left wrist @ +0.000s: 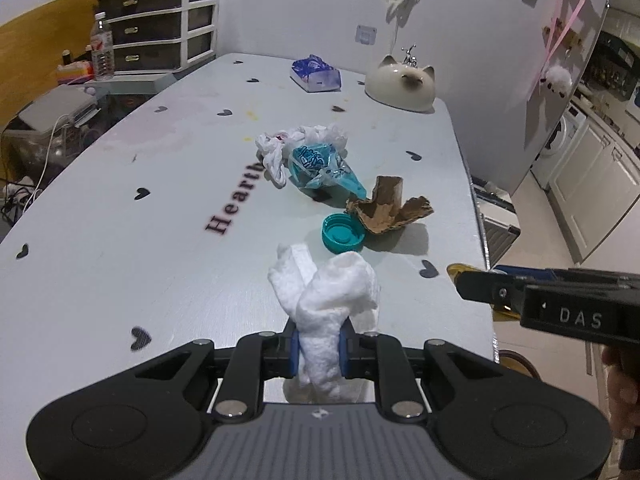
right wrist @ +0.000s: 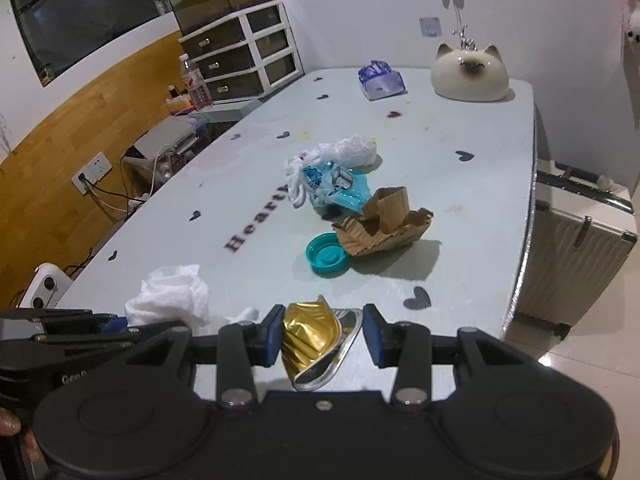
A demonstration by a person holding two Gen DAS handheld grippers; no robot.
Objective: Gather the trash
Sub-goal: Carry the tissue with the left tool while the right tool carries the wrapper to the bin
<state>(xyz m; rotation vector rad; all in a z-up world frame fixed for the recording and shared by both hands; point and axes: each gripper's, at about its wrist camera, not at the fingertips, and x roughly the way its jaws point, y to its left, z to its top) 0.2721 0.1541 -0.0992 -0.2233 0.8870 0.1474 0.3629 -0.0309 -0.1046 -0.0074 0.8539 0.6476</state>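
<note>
My left gripper [left wrist: 319, 350] is shut on a crumpled white tissue [left wrist: 328, 296], lifted above the pale table [left wrist: 120, 200]. The same tissue [right wrist: 172, 296] shows at the left of the right wrist view. My right gripper [right wrist: 323, 334] is shut on a crushed gold can [right wrist: 310, 334], held over the table's near edge; that gripper [left wrist: 464, 280] reaches in from the right of the left wrist view. Farther along the table lie a teal cap [left wrist: 342, 236] [right wrist: 327, 255], torn brown cardboard [left wrist: 390, 208] [right wrist: 384, 220], a teal snack wrapper [left wrist: 320, 166] [right wrist: 334, 184] and a white plastic bag [left wrist: 300, 140] [right wrist: 348, 148].
At the far end of the table sit a blue tissue pack [left wrist: 316, 74] [right wrist: 380, 78] and a cat-shaped ceramic bowl [left wrist: 400, 86] [right wrist: 470, 72]. A drawer unit [right wrist: 244, 56] and a water bottle [left wrist: 102, 48] stand left of the table. A pale suitcase [right wrist: 576, 248] stands at its right edge.
</note>
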